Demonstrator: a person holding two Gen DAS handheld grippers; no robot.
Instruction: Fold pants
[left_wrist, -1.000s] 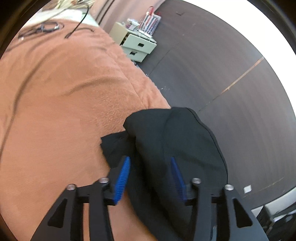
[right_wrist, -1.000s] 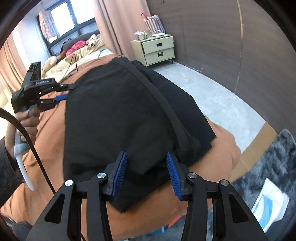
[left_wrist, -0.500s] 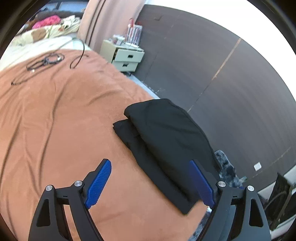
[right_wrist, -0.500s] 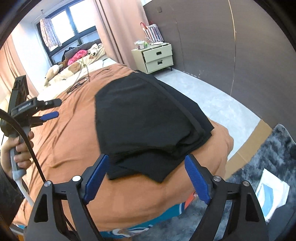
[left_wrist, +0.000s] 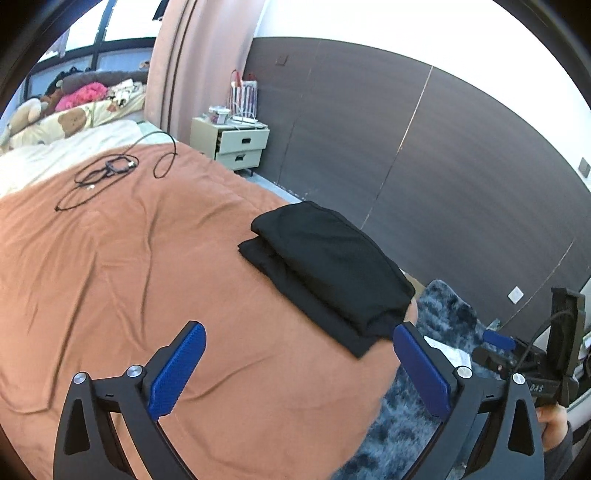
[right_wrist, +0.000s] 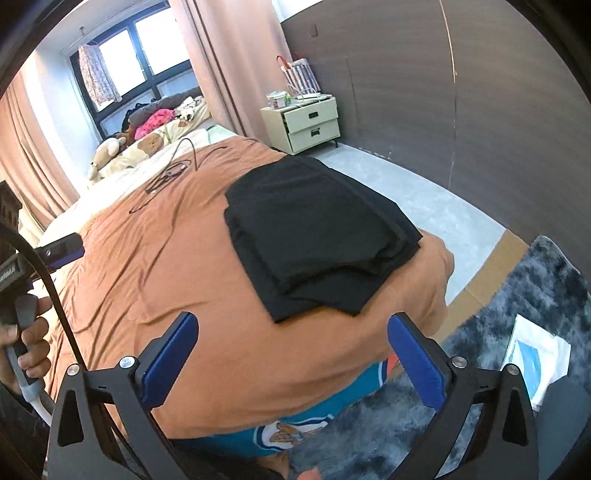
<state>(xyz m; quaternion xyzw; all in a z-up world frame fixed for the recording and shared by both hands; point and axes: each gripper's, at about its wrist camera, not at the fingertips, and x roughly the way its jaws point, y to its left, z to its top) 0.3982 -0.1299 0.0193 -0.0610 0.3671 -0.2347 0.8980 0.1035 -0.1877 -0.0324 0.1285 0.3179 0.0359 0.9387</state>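
Both tools have pulled back and up off the cloth since a second ago, when their blue pads sat right at the garment; their jaws have just been opening, and nothing lies between them. The left gripper (left_wrist: 299, 365) stands spread wide over bare cover, and the right gripper (right_wrist: 293, 360) is spread just as wide near the bed's corner. The black fabric pants (right_wrist: 317, 236) lie folded into a thick rectangular stack on the rust-orange bed cover (left_wrist: 129, 280), close to the corner nearest the dark wood-panelled wall (left_wrist: 461, 155), with the lower layers sticking out a little past the top fold on two sides. By my reading the folding is done, or nearly so, and the step in hand is the release and retreat. To do it well, lift the pads clear before moving sideways, so that no edge is dragged and the top fold does not slide. If a tidier stack is wanted, nudge the protruding lower layer in with one pad while the other rests lightly on top. A thin black cable (left_wrist: 110, 173) lies loose well away up the bed and needs no care.
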